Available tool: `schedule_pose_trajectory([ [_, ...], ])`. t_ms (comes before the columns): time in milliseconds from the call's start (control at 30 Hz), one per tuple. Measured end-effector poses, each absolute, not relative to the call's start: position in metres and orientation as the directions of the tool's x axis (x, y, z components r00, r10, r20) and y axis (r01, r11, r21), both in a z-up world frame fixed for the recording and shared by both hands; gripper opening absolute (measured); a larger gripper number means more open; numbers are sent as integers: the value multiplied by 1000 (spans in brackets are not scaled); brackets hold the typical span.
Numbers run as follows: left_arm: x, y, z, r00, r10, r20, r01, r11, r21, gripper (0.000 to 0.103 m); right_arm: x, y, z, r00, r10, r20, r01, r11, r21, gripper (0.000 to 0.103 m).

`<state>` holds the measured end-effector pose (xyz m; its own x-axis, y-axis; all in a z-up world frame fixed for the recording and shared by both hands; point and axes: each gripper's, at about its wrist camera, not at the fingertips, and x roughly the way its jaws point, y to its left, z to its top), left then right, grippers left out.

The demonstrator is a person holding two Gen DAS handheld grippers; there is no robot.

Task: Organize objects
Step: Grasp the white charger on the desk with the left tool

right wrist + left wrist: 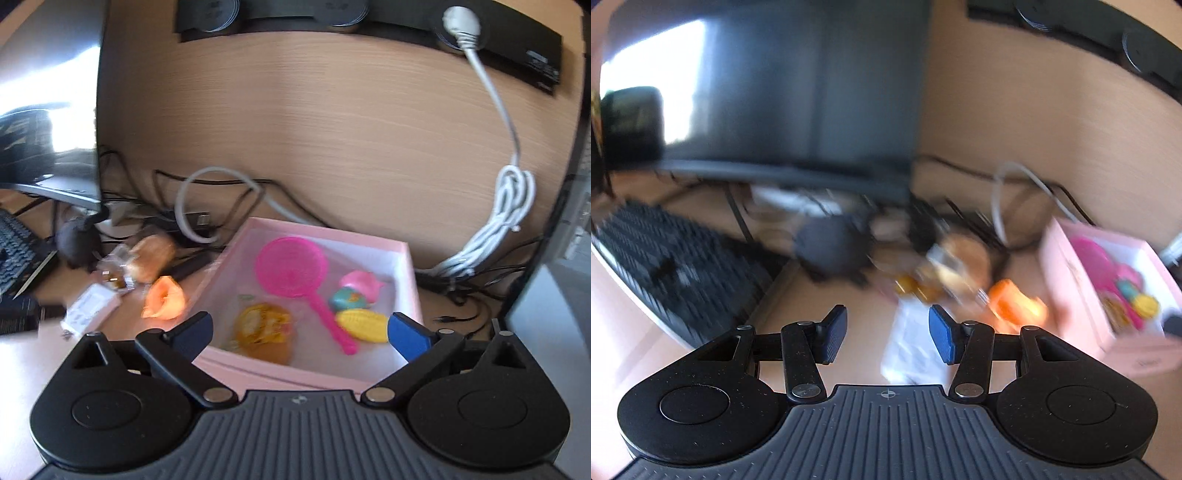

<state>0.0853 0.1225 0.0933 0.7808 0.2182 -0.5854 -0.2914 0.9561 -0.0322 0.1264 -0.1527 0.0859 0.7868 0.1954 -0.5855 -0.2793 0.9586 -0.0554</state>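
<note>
My right gripper [299,332] hangs over the near wall of the pink box [412,266], jaws spread as wide as they go, nothing between the pads. Inside the box lie a pink strainer [291,266], a yellow corn piece [364,325], a teal and a pale pink toy, and an amber-yellow item near the front wall.

My left gripper [888,334] is about half open and empty, aimed down at the desk where a white packet [912,347] lies just ahead of the pads. This view is badly smeared.

Loose on the desk left of the box: an orange toy [164,298], a bread-like roll [151,256], some clear-wrapped amber pieces, the white packet. A keyboard [665,266] sits further left, cables behind.

My read of the step: the box is the bin, and the loose toys go in next. The orange toy is nearest the box, so I'd take it with the left gripper. Come down over it with the pads either side of its narrower span, close only once it is squarely between them, lift clear of the box wall before crossing. Keep away from the cables. The right jaws must clear the box rim before swinging out.

Writing: a faint mark on the box's outer wall and print on a black wall strip, both too blurred to read.
</note>
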Motion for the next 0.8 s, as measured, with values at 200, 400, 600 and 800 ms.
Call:
schedule_pose_trajectory([
  [200, 132, 196, 94, 809, 193, -555, -215, 976, 26, 54, 112, -121, 82, 759, 184, -625, -309, 946, -97, 103],
  [400, 183, 260, 79, 822, 26, -569, -128, 982, -140, 53, 99, -103, 72, 739, 93, -667, -237, 963, -129, 103],
  [600, 192, 267, 62, 825, -126, -551, -30, 963, -266, 55, 76, -84, 66, 727, 15, -687, -215, 954, -207, 103],
  [800, 151, 213, 57, 771, -318, -552, 169, 938, -303, 60, 76, -78, 55, 698, -6, -716, -181, 966, -185, 103],
])
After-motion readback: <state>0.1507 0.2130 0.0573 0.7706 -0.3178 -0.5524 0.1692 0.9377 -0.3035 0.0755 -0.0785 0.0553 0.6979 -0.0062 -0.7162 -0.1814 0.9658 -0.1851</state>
